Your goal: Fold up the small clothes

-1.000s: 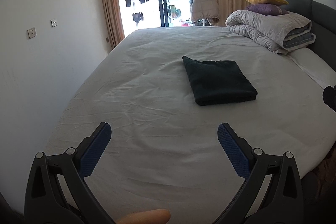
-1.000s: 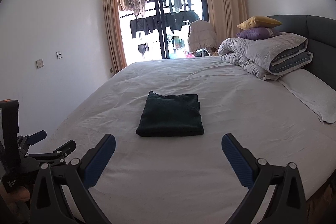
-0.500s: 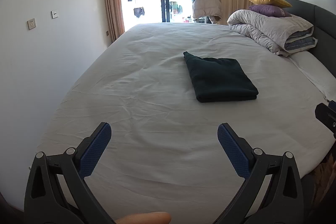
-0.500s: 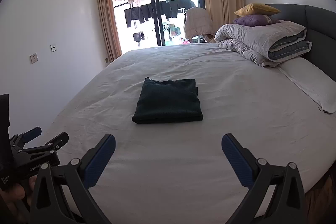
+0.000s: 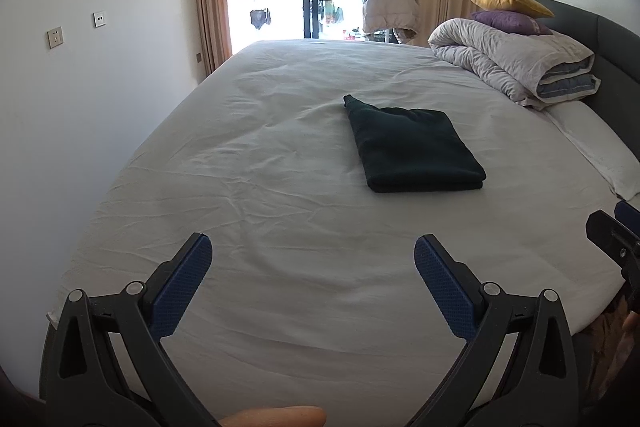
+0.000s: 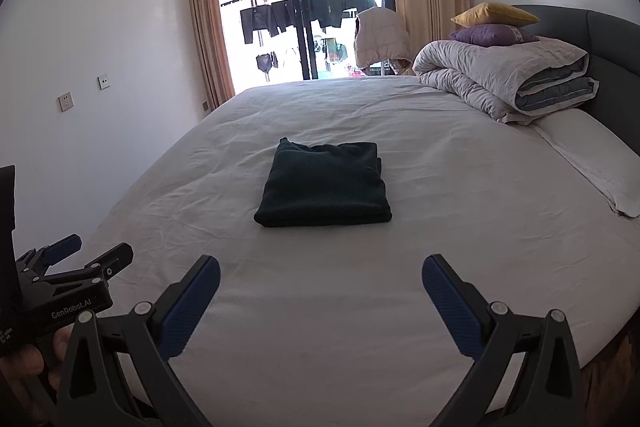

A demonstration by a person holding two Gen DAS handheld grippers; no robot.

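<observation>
Right now my left gripper (image 5: 312, 267) and my right gripper (image 6: 320, 283) both hang over the near edge of the bed (image 6: 320, 327), with their blue fingers spread wide apart and nothing held in them. Farther out, a dark green cloth (image 6: 324, 185) lies folded flat in a neat square near the middle of the white sheet. Past it, a rolled gray blanket (image 6: 508, 83) sits by the headboard with a purple pillow (image 6: 492, 35) and a yellow pillow (image 6: 494, 14) on top.
</observation>
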